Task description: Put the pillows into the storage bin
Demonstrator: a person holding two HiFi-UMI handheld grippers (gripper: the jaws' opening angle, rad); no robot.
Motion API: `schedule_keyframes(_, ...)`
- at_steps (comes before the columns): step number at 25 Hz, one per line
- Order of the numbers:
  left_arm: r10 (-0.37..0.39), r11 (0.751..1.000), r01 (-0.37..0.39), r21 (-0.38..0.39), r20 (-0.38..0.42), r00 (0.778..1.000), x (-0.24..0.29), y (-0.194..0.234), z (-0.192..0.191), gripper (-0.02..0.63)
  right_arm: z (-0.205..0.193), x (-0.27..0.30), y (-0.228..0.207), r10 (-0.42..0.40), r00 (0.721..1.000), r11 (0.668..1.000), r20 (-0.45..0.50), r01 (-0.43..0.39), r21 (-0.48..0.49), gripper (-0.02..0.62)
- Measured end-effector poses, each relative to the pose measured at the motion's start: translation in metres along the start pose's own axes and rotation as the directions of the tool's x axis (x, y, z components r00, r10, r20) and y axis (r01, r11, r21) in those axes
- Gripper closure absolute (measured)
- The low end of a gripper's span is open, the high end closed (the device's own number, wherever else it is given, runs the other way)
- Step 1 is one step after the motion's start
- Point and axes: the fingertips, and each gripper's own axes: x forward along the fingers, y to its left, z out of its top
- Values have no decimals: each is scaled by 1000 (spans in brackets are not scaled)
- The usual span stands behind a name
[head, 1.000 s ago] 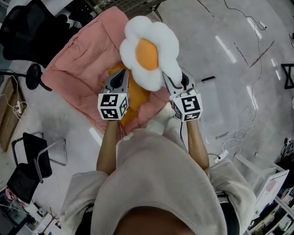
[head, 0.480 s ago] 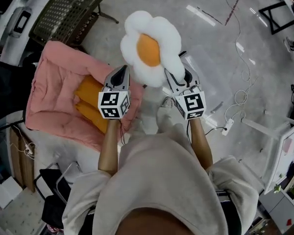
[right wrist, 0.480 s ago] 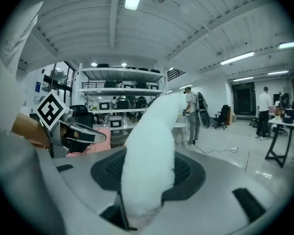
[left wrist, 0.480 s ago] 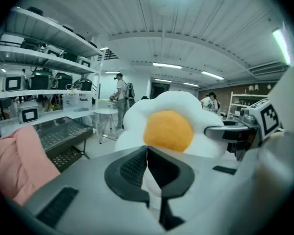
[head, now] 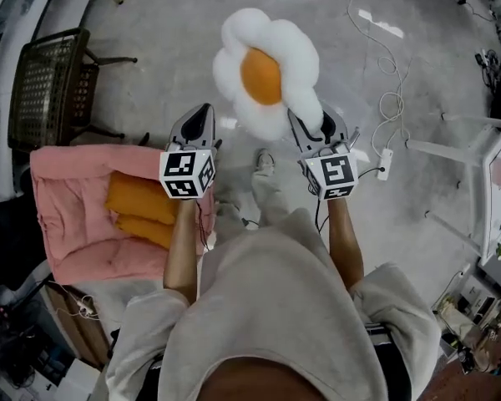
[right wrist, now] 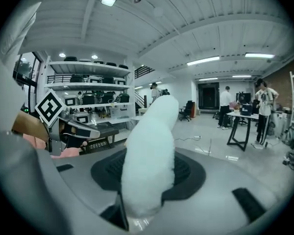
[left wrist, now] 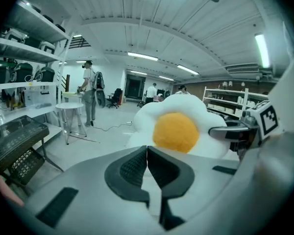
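Observation:
A flower pillow (head: 267,69) with white petals and an orange centre hangs in the air above the floor. My right gripper (head: 307,122) is shut on one of its lower white petals (right wrist: 149,146), which fills the gap between the jaws. My left gripper (head: 200,115) is beside the pillow, apart from it, with its jaws shut together and nothing between them (left wrist: 147,151). From the left gripper view the pillow (left wrist: 179,129) lies just ahead. Two orange pillows (head: 138,203) lie on a pink cushion (head: 63,224) at the left. A dark wire basket (head: 46,86) stands at the upper left.
A power strip (head: 384,164) and loose cables (head: 392,98) lie on the floor to the right. A white table (head: 493,182) stands at the right edge. The person's shoe (head: 264,162) is below the pillow. Shelves (right wrist: 88,102) and several standing people are in the distance.
Both grippers and the flower pillow have swung away from the pink cushion, which now lies at the left. The wire basket has shifted to the upper left. The right gripper's grip on the petal is unchanged.

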Motion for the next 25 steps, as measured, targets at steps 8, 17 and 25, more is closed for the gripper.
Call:
schedule_keyframes(8, -124, 992, 126, 30, -77, 989, 74, -50, -26, 595, -65, -15, -76, -135, 987, 989, -83, 139, 45, 420)
schedule_keyframes(17, -165, 985, 171, 28, -145, 976, 139, -59, -73, 595, -166, 13, -124, -179, 961, 977, -212, 199, 80, 420)
schedule_keyframes(25, -181, 983, 185, 3, -190, 965, 196, -53, -128, 595, -298, 62, -142, -146, 922, 964, -358, 214, 158, 419)
